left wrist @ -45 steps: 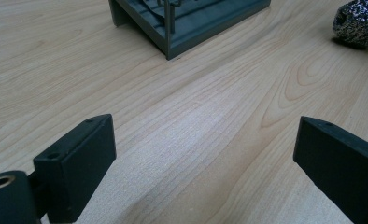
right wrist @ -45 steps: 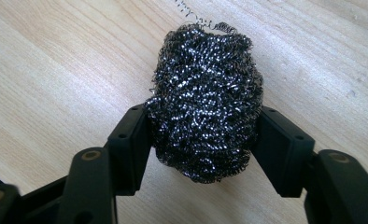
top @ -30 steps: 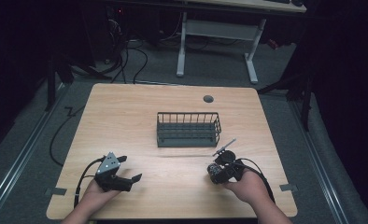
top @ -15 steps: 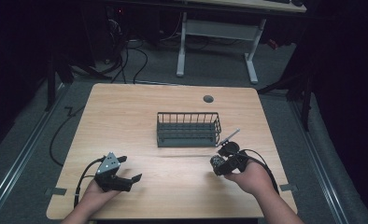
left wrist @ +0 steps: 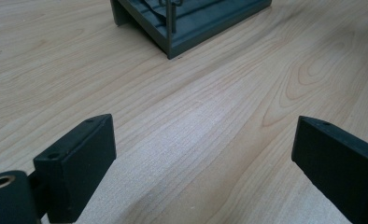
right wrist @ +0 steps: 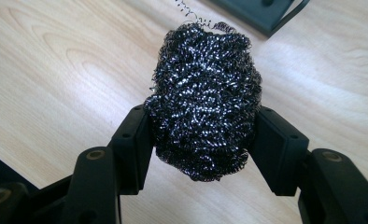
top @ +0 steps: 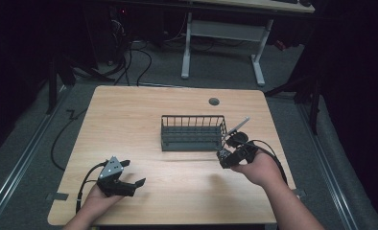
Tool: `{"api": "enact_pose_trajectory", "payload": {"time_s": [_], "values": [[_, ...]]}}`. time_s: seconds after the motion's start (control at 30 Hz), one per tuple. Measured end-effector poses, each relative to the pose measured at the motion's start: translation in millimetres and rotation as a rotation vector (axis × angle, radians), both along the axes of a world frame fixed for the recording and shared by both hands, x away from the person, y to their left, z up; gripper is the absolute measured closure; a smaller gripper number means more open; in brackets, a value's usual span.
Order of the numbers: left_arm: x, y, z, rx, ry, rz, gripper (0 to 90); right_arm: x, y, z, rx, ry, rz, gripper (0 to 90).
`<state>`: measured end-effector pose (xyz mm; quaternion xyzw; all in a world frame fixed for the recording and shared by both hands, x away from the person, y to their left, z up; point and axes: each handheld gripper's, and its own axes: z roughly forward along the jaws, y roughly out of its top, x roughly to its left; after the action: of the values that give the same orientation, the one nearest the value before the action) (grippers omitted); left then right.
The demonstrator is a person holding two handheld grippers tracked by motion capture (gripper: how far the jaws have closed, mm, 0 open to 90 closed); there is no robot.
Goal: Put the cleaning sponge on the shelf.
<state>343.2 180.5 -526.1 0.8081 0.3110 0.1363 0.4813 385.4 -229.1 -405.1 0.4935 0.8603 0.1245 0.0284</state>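
The right tool (right wrist: pixel 203 135) gripped a scourer (right wrist: pixel 203 98) just beside the rack (top: pixel 193 133). The left tool (left wrist: pixel 205 163) stood wide, well before the rack, over bare worktop (top: pixel 129 115).

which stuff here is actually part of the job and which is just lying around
In use: steel wool scourer, clamped in the right gripper; wire rack beside it; left gripper, open and idle.
Lying about: desk grommet; cables on floor; white desk frame.
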Motion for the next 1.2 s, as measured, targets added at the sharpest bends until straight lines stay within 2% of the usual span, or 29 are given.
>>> {"api": "enact_pose_trajectory", "payload": {"time_s": [0.2,0.43,0.9,1.2], "values": [[-0.1,0.5,0.6,-0.005,-0.002,0.006,7.0,11.6,0.3,15.7,0.007,-0.012,-0.024,43.2],[-0.5,0.3,0.7,-0.008,0.0,0.004,7.0,26.9,5.1,26.9,0.018,-0.02,-0.038,43.2],[0.0,1.1,0.7,-0.009,0.003,0.002,7.0,61.2,17.5,39.5,0.022,-0.034,-0.07,43.2],[0.4,1.6,0.9,-0.016,0.001,0.003,7.0,85.6,23.2,40.1,0.012,-0.039,-0.082,43.2]]}}
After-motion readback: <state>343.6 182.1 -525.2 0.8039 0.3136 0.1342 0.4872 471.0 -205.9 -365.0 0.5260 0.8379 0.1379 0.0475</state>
